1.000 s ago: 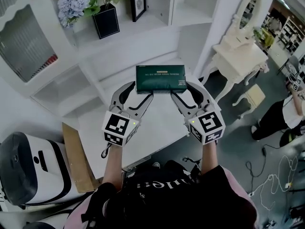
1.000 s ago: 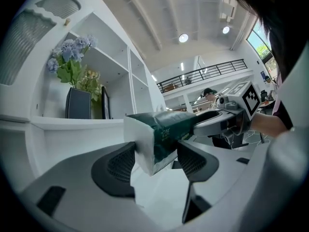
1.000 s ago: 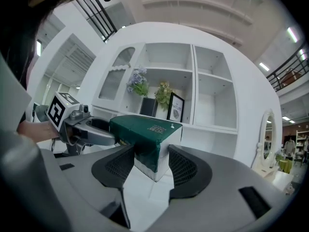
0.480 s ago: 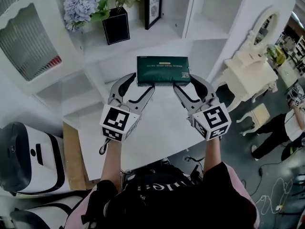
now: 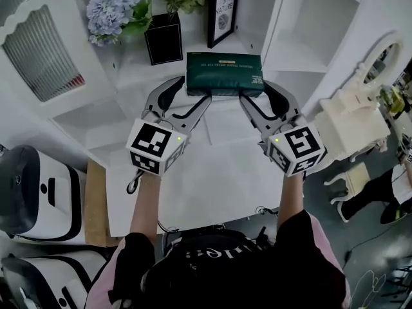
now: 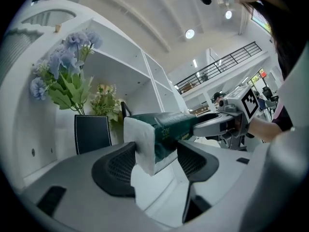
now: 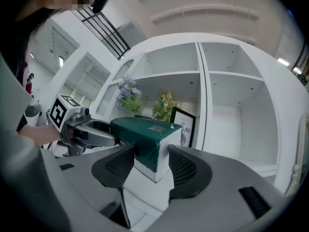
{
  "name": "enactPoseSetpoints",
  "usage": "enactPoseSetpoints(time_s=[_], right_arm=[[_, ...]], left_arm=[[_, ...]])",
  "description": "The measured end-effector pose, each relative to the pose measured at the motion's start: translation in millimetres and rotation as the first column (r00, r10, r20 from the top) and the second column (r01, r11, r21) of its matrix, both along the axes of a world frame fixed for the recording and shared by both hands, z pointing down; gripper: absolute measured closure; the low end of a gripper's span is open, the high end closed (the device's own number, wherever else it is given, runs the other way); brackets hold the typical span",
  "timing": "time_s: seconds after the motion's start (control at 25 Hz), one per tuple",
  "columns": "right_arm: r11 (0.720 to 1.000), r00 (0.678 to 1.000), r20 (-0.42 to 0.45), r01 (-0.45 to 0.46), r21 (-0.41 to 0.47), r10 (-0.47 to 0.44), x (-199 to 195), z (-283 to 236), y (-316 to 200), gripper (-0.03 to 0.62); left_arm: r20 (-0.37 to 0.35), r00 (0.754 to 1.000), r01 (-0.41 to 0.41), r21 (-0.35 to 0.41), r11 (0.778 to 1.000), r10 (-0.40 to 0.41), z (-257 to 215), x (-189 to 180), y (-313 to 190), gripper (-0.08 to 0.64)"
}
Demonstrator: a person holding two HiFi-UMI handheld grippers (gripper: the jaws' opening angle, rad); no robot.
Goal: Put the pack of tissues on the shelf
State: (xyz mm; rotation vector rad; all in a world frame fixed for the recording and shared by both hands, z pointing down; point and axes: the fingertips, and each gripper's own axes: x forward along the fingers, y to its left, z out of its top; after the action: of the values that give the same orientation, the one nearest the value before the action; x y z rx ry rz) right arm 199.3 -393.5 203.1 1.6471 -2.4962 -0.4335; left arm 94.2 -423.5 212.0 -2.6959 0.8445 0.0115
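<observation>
Both grippers up at the white shelf unit (image 5: 293, 56).

Left gripper (image 5: 192, 94): my jaws are clamped on the left end of the pack of tissues (image 5: 224, 74). In the left gripper view the pack's white end sits pinched between the two dark pads (image 6: 116, 168).

Right gripper (image 5: 261, 95): jaws closed on the pack's right end, with its green wrapper and white corner between the pads (image 7: 186, 168).

The pack is dark green and held level between the two tools, long side across. It sits just in front of the black vase (image 5: 163, 37) of blue flowers (image 5: 109, 15) and the framed picture (image 5: 222, 13). I cannot tell whether its underside touches the shelf board.

A white ledge (image 5: 206, 172) lies below my hands.
</observation>
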Motion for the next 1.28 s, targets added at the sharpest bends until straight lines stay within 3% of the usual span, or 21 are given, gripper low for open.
enactPoseSetpoints(time_s=[0.16,0.36,0.68,0.84,1.04,1.28], right_arm=[[0.999,0.999,0.034,0.042,0.006,-0.042,7,-13,-23,0.342],[0.998,0.996,0.068,0.058,-0.012,-0.057,17,-16,-49,0.342],[0.996,0.978,0.200,0.075,-0.042,-0.065,29,-12,-77,0.345],[0.998,0.971,0.231,0.060,-0.015,-0.055,32,-15,-85,0.350],[1.000,0.976,0.218,-0.005,0.001,0.004,34,-13,-100,0.367],[0.999,0.977,0.210,-0.031,0.018,0.026,33,-13,-107,0.374]], left_arm=[[-0.037,0.999,0.005,-0.049,0.999,-0.007,-11,5,-21,0.288],[-0.005,0.999,0.043,-0.063,0.997,-0.043,-16,15,-45,0.288],[-0.025,0.996,0.087,-0.133,0.987,-0.091,-13,24,-69,0.289],[-0.045,0.989,0.138,-0.116,0.984,-0.144,-15,24,-76,0.290],[0.020,0.969,0.247,-0.061,0.967,-0.247,-13,29,-86,0.290],[0.045,0.951,0.306,-0.044,0.951,-0.305,-12,29,-92,0.290]])
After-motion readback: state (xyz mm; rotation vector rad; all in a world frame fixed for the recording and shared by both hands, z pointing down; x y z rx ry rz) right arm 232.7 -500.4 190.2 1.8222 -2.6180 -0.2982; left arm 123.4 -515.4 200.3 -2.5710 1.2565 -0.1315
